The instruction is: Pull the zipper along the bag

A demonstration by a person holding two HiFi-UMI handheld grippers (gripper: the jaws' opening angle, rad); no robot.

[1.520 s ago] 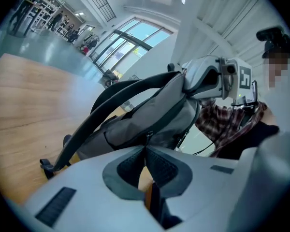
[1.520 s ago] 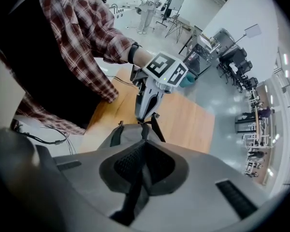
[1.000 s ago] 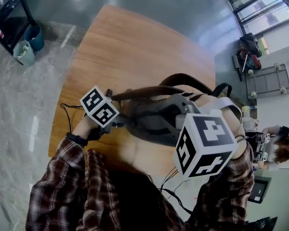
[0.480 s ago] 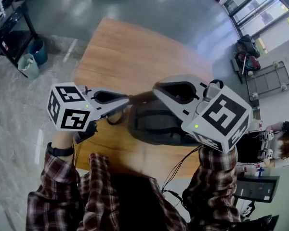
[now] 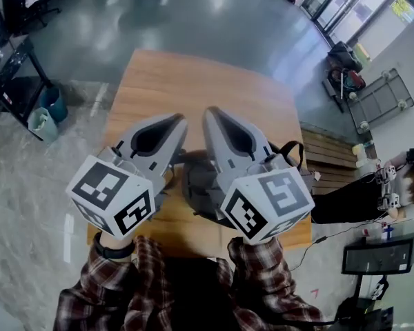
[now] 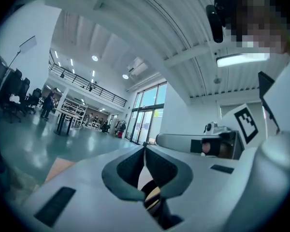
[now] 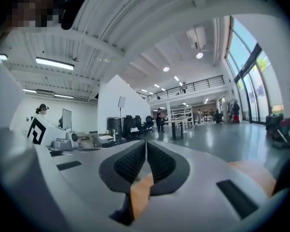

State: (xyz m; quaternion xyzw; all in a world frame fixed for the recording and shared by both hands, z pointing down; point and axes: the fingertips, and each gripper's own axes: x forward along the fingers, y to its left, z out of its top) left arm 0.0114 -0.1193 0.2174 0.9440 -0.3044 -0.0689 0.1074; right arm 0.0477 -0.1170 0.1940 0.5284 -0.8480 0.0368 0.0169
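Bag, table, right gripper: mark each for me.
bag (image 5: 195, 193), head view, its grey body.
table (image 5: 193, 88), head view, bare wooden top.
right gripper (image 5: 210, 111), head view, tips of its shut jaws.

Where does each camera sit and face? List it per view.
Head view: on the person's head, looking down at table, bag, left claw, right claw, checked sleeves.
Left gripper view: on the left claw, facing level toward glass doors; own shut jaws show.
Right gripper view: on the right claw, facing level toward chairs; own shut jaws show.
Shared: each gripper view catches the other claw.
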